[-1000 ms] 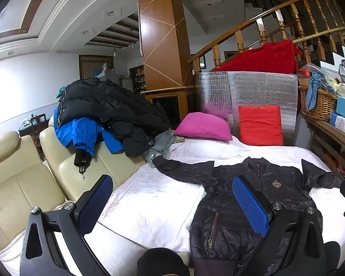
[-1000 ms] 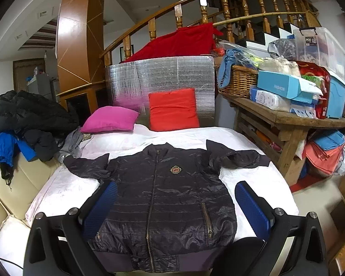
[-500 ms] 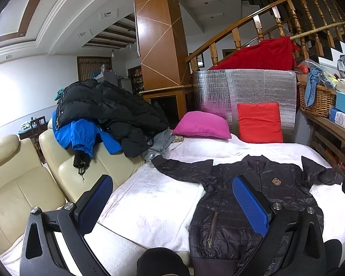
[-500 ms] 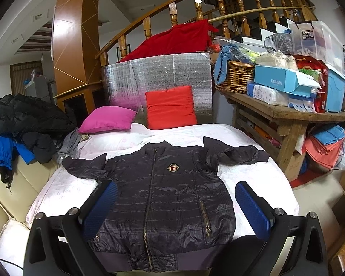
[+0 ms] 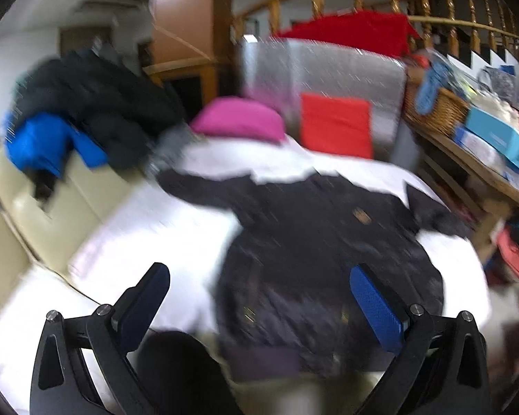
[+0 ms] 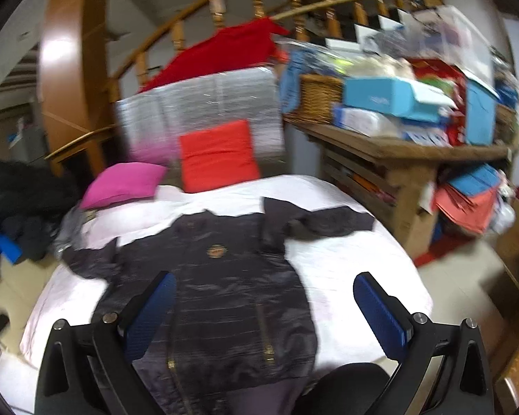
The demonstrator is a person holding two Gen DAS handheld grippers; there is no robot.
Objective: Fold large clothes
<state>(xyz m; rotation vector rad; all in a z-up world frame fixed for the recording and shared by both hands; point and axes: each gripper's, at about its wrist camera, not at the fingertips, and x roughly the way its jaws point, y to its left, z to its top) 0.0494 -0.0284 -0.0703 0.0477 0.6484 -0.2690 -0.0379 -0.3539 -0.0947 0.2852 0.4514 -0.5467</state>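
A dark jacket (image 6: 221, 287) lies flat at frame center on the white bed (image 6: 356, 259); both hand-held grippers, left (image 5: 259, 297) and right (image 6: 264, 306), hover open and empty, best pinching a sleeve first.

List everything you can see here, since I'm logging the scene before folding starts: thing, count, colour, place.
jacket: 1, black, spread flat on the white sheet, sleeves out
white sheet: 1, white, covering the bed
pink cushion: 1, pink, far left of the bed
red cushion: 1, red, propped against the silver panel
silver panel: 1, silver, behind the bed
red cloth: 1, red, draped on the stair rail
pile of coats: 1 heap, black and blue, on the cream sofa
wicker basket: 1, brown, on the wooden shelf
left gripper: 1, black with blue pads, open, empty
right gripper: 1, same, open, empty
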